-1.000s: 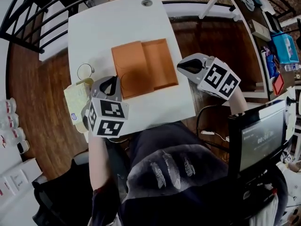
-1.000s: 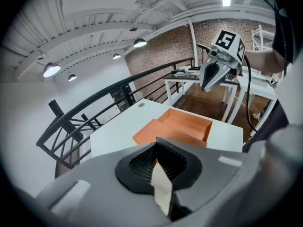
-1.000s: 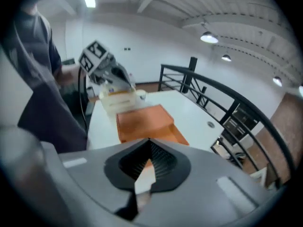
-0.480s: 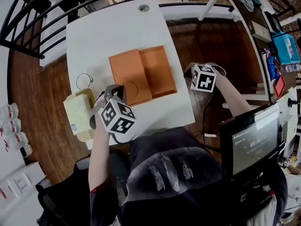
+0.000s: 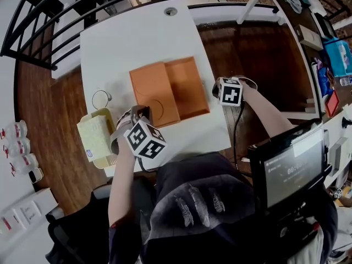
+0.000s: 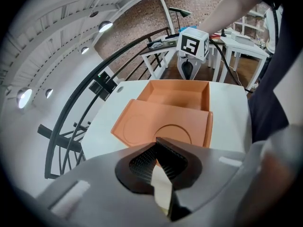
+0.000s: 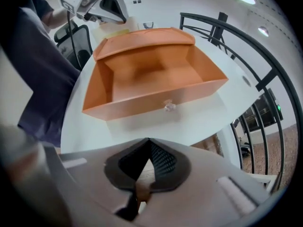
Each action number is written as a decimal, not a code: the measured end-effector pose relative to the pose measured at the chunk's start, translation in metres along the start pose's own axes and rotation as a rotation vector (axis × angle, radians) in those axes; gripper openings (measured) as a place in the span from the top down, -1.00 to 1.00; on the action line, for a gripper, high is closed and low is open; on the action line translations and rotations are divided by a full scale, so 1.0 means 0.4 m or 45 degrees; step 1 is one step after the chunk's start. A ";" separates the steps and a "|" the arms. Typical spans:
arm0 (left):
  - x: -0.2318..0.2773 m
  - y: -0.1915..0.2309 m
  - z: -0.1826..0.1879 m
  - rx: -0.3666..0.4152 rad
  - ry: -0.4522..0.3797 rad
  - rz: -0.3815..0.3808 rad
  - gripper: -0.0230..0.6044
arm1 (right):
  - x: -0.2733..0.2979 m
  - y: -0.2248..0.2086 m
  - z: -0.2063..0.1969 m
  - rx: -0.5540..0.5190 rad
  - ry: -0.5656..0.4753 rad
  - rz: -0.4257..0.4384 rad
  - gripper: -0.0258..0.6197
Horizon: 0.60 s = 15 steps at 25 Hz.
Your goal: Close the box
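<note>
An orange box lies open on the white table (image 5: pixel 121 48). Its flat lid (image 5: pixel 154 95) is folded out to the left of the empty tray (image 5: pixel 187 84). My left gripper (image 5: pixel 141 112) is shut and empty, just off the lid's near corner. In the left gripper view the lid (image 6: pixel 161 122) lies right ahead of the left gripper (image 6: pixel 157 148). Shut and empty too, my right gripper (image 5: pixel 216 87) hangs at the table's right edge, beside the tray's right wall. The right gripper view has the tray (image 7: pixel 151 74) ahead of the right gripper (image 7: pixel 149 145), a short gap between them.
A pale yellow packet (image 5: pixel 96 136) overhangs the table's left edge, with a clear ring-shaped thing (image 5: pixel 100 99) behind it. A black railing (image 5: pixel 44 32) curves round the far left. A monitor (image 5: pixel 286 166) stands at my right over the wooden floor.
The right gripper has swung in from the right to the tray's right wall. The left gripper has shifted right, up to the lid's near corner. The box has not moved.
</note>
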<state>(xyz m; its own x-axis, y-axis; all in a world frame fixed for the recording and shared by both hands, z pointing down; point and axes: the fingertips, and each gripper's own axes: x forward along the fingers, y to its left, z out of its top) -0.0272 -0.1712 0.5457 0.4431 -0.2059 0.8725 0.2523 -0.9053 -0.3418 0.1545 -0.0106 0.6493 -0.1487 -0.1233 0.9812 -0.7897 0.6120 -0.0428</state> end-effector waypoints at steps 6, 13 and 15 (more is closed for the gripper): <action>0.019 -0.009 0.001 -0.011 0.016 -0.021 0.88 | 0.000 0.002 0.016 -0.055 0.032 0.051 0.91; 0.043 -0.024 -0.012 -0.011 0.041 -0.072 0.88 | 0.005 0.003 0.019 -0.086 0.079 0.081 0.90; 0.049 -0.022 -0.011 -0.009 0.049 -0.077 0.88 | 0.005 0.004 0.019 -0.105 0.093 0.083 0.90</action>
<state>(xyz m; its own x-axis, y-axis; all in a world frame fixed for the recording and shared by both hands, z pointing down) -0.0244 -0.1689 0.5673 0.3941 -0.1648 0.9042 0.2711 -0.9192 -0.2857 0.1486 -0.0158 0.6498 -0.1520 -0.0262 0.9880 -0.7276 0.6796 -0.0939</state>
